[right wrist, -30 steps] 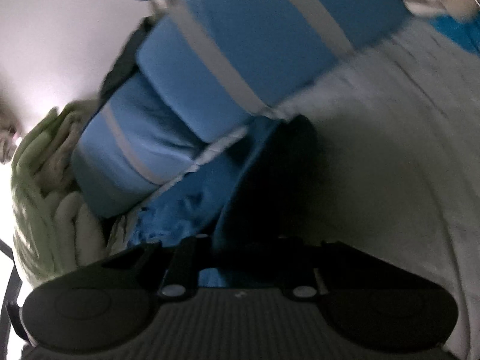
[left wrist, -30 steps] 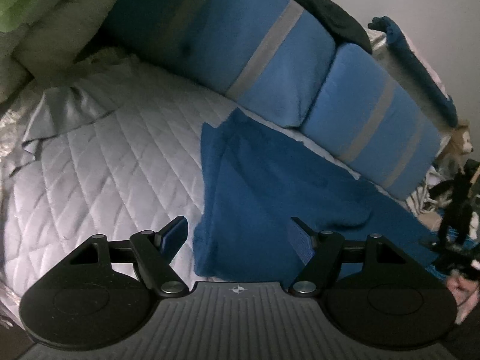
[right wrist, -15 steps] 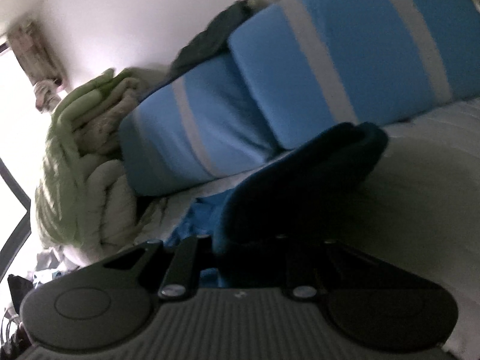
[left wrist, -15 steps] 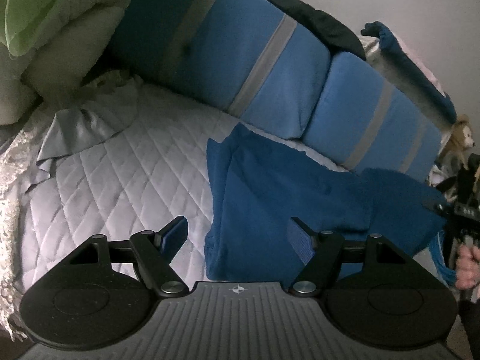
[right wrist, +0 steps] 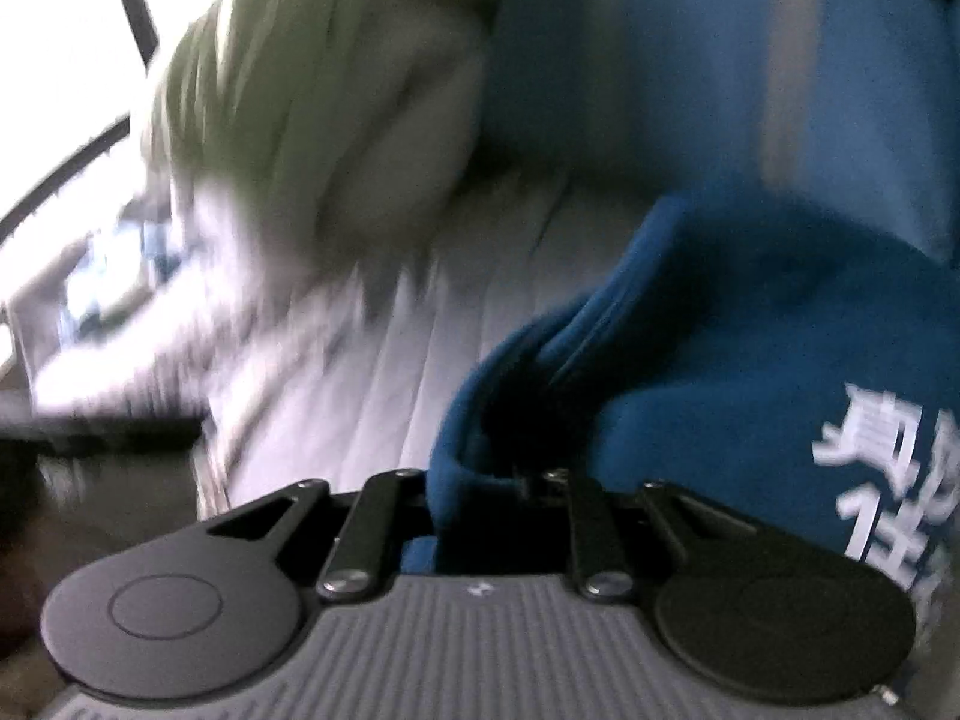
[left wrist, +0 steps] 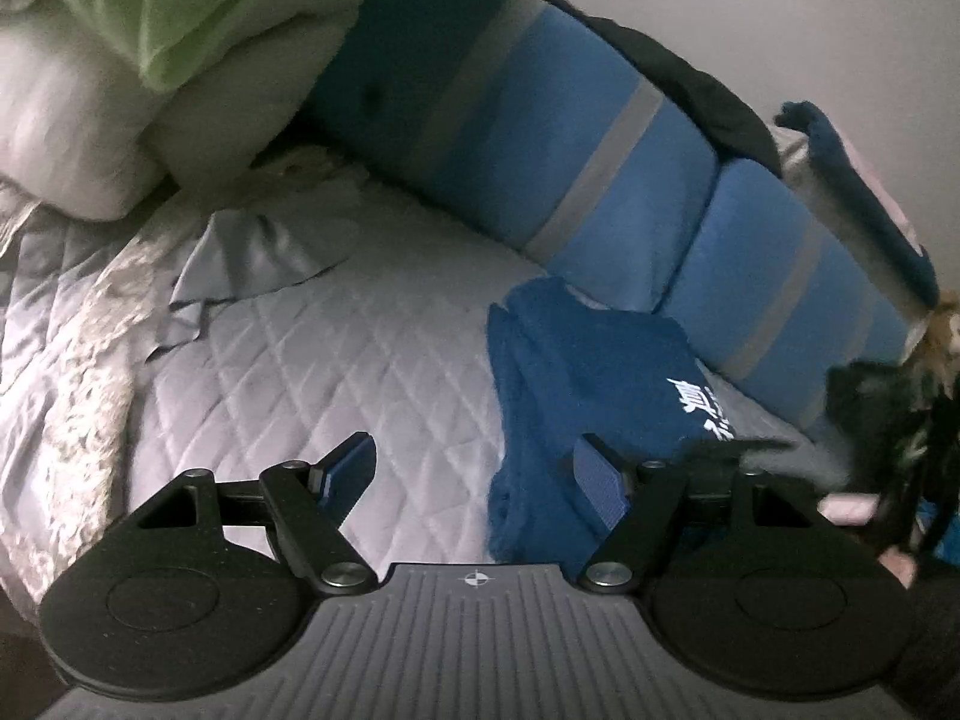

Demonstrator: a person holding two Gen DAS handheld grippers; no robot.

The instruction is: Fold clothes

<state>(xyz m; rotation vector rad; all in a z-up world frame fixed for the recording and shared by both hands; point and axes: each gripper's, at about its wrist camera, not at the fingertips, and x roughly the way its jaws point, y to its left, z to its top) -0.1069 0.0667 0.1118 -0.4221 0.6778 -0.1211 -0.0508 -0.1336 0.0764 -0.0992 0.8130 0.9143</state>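
Observation:
A dark blue garment (left wrist: 576, 372) with white lettering lies folded over on the quilted grey bedspread (left wrist: 312, 372), in front of the blue pillows. My left gripper (left wrist: 474, 474) is open and empty, hovering over the garment's near left edge. My right gripper (right wrist: 474, 498) is shut on a fold of the same blue garment (right wrist: 750, 360); the cloth bunches between its jaws and hides the fingertips. The right wrist view is blurred by motion.
Two blue pillows with grey stripes (left wrist: 540, 138) line the back of the bed. A pile of white and green bedding (left wrist: 120, 48) sits at the back left. A grey cloth (left wrist: 252, 258) lies flat near it. Dark clutter (left wrist: 888, 420) stands at the right edge.
My right gripper has carried the garment's right side over to the left, folding it so the white lettering faces up. The left gripper stayed open and pulled back slightly.

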